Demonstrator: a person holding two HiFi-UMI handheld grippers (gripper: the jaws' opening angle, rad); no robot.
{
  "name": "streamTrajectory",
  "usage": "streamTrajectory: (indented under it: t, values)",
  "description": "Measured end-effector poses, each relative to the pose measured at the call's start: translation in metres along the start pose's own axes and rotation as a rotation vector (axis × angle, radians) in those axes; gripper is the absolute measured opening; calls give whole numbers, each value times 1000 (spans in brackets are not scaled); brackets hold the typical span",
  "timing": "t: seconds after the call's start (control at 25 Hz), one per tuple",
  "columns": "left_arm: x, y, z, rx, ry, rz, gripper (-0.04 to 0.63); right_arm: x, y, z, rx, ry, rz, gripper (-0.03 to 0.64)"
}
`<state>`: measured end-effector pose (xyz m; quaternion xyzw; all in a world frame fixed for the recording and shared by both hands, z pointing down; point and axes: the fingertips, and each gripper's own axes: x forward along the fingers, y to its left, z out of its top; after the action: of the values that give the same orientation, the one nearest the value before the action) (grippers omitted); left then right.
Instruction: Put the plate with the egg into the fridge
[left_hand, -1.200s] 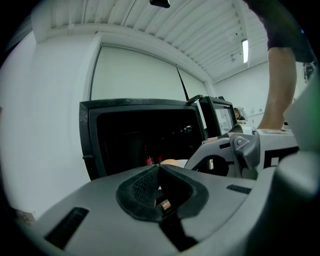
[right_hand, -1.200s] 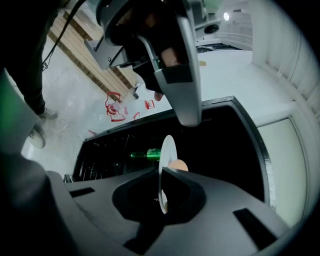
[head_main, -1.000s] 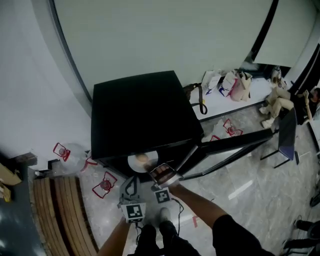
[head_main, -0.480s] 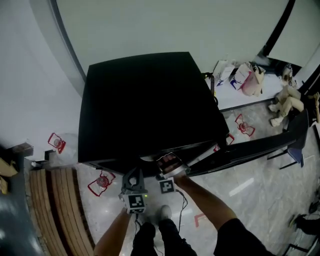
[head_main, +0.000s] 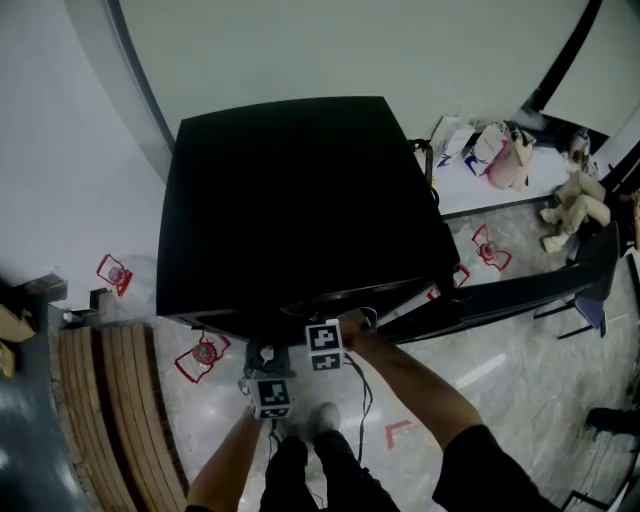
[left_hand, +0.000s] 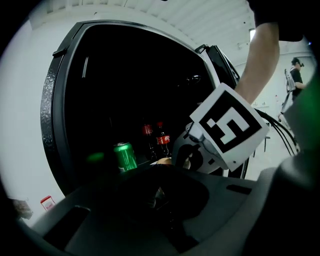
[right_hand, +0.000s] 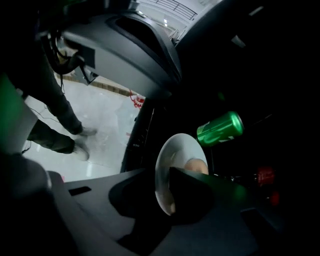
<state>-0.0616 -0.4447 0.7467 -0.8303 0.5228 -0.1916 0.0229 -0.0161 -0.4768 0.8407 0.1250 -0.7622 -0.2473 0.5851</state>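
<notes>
Right gripper (right_hand: 162, 175) is clamped on the rim of the round white plate (right_hand: 172, 165), one jaw on each face; the single pale brown egg (right_hand: 196, 166) sits on the plate just past the jaw tip. Plate and egg are held inside the mouth of the black boxy fridge (head_main: 290, 200), not set down as far as I can see. Fridge door (head_main: 520, 290) hangs wide open to the right.

Key relation: the shelf space lies straight ahead of the right gripper, with the green drink can (right_hand: 220, 128) beyond the plate's far edge, near but apart. The plate looks on edge in the right gripper view, but the can looks tipped there too, so I judge that camera is rolled and the plate near level.

The right gripper is the nearer one. Left gripper (head_main: 265, 360) hangs back outside the opening, to the left. Its jaws sit in shadow, so can't tell if apart or together; nothing seen in them.

Counts: 1 plate, 1 egg, 1 green can, 2 red-labelled dark bottles (left_hand: 162, 137)
</notes>
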Motion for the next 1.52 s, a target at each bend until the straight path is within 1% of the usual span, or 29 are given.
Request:
streamTrajectory:
  t: [0.12, 0.2, 0.28, 0.36, 0.48, 0.56, 0.68, 0.76, 0.84, 0.92, 1.08, 1.24, 1.4, 1.52]
  values:
    - [-5, 2, 1, -1, 8, 3, 11, -1, 11, -3, 62, 17, 155, 100]
    - [-9, 6, 2, -1, 11, 9, 11, -4, 14, -3, 113, 13, 229, 128]
    - [-13, 11, 4, -3, 13, 15, 10, -9, 12, -1, 148, 8, 257, 204]
    - [-19, 14, 8, -6, 13, 18, 11, -21, 7, 3, 187, -21, 241, 212]
    - [-36, 15, 17, 0, 6, 9, 11, -57, 7, 16, 301, -127, 169, 212]
    - [-50, 14, 29, -7, -12, -1, 11, -94, 10, 29, 409, -241, 100, 212]
    - [-69, 2, 56, -25, -67, -32, 11, -159, 16, 39, 645, -427, -24, 212]
    - [-79, -12, 78, -41, -110, -62, 11, -201, 21, 34, 818, -520, -92, 212]
    - [-90, -29, 101, -56, -151, -96, 11, -241, 23, 28, 938, -590, -156, 212]
    - [-102, -52, 123, -58, -185, -137, 10, -274, 29, 20, 1014, -622, -219, 212]
    - [-124, -106, 162, -57, -230, -227, 10, -329, 45, -6, 1154, -643, -353, 212]
    - [-140, -164, 199, -56, -266, -302, 9, -381, 65, -42, 1248, -658, -469, 212]
    - [-143, -219, 227, -48, -285, -344, 11, -418, 85, -98, 1309, -662, -556, 212]
    - [-132, -264, 243, -52, -281, -355, 10, -438, 98, -157, 1350, -654, -601, 212]
